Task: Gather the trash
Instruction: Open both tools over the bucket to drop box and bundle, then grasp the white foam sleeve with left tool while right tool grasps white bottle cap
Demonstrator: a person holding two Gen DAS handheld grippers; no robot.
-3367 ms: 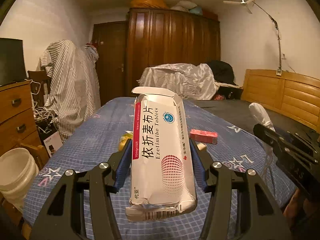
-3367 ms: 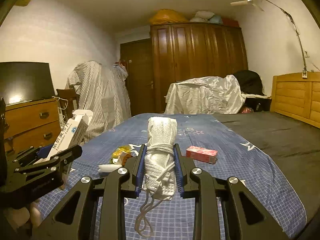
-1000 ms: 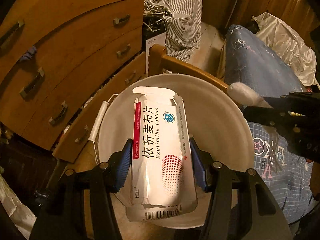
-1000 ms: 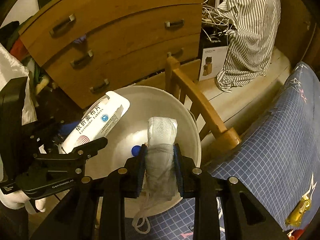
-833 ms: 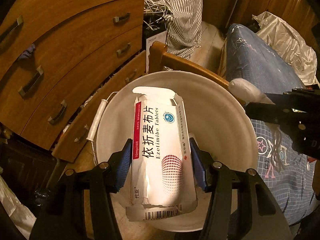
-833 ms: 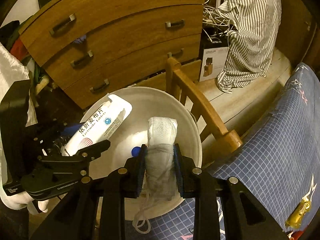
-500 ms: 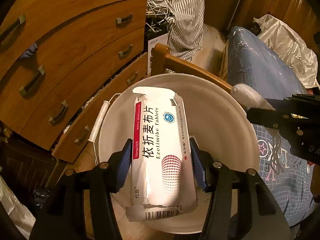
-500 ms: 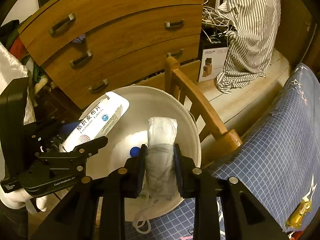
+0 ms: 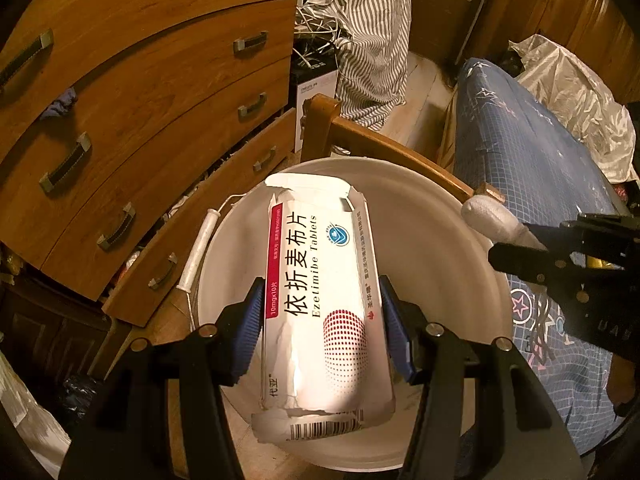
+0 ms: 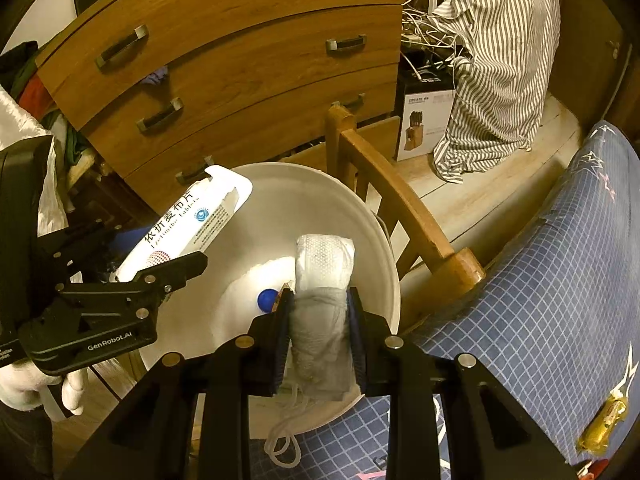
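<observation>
Left wrist view: the left gripper (image 9: 320,320) pinches one white tablet box (image 9: 320,304) between its two blue pads (image 9: 250,328), holding it over the open mouth of one white bucket (image 9: 440,248). The box's torn top flap points toward the bucket's far rim, its barcode end toward the camera. A white-sleeved wire handle (image 9: 198,246) hangs at the bucket's left rim. At the right edge the right gripper (image 9: 516,236) holds one white mask (image 9: 486,216) over the bucket's right rim. Behind the bucket stand a wooden chair (image 9: 372,144) and a dresser (image 9: 140,92) with four drawer fronts in view, the lowest ajar. A blue checked bedcover (image 9: 528,160) fills the right side, striped cloth (image 9: 368,36) hangs at the top.

Right wrist view: the right gripper (image 10: 320,320) clamps the rolled mask (image 10: 322,280), its cord (image 10: 282,440) looping below the fingers, above the bucket's (image 10: 360,240) near rim. One blue cap (image 10: 267,300) lies on the bucket's floor. The left gripper (image 10: 188,248), in a white-gloved hand (image 10: 24,392), grips the box (image 10: 184,228) over the bucket's left rim. One yellow wrapper (image 10: 604,424) lies on the bedcover (image 10: 560,280) near the right edge. One knife-block carton (image 10: 424,120) sits on the floor beside the dresser (image 10: 240,60).
</observation>
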